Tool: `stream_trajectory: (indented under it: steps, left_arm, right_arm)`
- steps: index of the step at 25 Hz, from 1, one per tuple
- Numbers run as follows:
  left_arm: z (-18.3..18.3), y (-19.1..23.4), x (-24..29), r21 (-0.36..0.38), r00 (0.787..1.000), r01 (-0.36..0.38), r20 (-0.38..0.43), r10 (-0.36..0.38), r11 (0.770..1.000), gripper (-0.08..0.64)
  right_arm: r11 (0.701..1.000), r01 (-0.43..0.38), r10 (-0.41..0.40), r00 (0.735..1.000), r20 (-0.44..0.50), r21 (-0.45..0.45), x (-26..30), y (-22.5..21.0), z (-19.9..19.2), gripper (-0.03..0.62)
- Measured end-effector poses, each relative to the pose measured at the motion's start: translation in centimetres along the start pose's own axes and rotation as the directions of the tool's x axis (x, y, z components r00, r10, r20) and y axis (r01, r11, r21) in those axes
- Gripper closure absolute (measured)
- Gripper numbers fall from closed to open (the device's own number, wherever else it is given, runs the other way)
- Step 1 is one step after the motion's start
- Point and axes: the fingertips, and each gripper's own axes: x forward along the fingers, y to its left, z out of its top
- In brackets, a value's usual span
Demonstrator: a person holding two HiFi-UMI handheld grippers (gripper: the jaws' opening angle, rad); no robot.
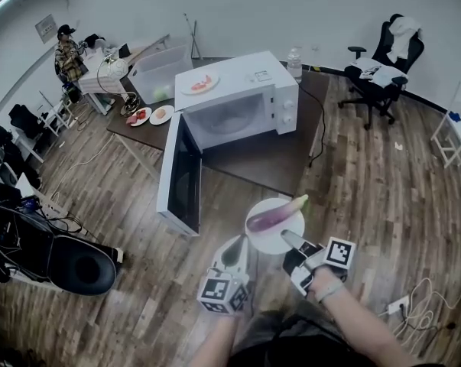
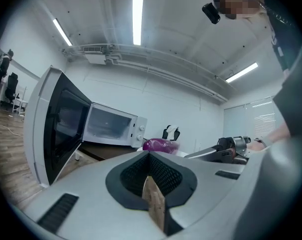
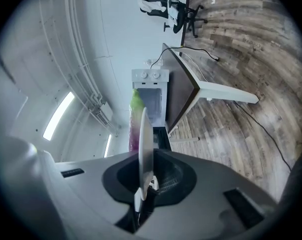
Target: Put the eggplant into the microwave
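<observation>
Purple eggplant lies on a white plate pinched at its rim by the right claw, low in the frame, short of the open microwave above; the left claw is closed and empty, so loading remains.

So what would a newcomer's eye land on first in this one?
A purple eggplant lies on a white plate, held in mid-air by its rim in the right claw near the bottom centre of the head view. Just beyond it, a white microwave stands on a dark table with its door swung wide open.
</observation>
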Motion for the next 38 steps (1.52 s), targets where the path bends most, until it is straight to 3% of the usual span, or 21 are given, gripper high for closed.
stream_trajectory:
  steps: [9,26,38]
  left_arm:
    - [0.8,3.3,3.5,-0.036,0.998,-0.059,0.022,0.060,0.998,0.560]
    - [2.0,7.1,12.3,-0.034,0.989,-0.134,0.059,0.135,0.990,0.560]
    - [2.0,9.6,15.3,-0.061,0.972,-0.215,0.087,0.220,0.975,0.560]
  right_arm:
    - [1.000,0.009,-0.009,1.000,-0.023,0.004,3.8,-0.1,3.5,0.569]
    - [1.000,0.005,-0.008,0.990,-0.144,-0.018,10.7,-0.7,9.8,0.569]
    - [1.000,-0.009,0.010,0.978,-0.208,0.007,14.6,-0.8,12.7,0.569]
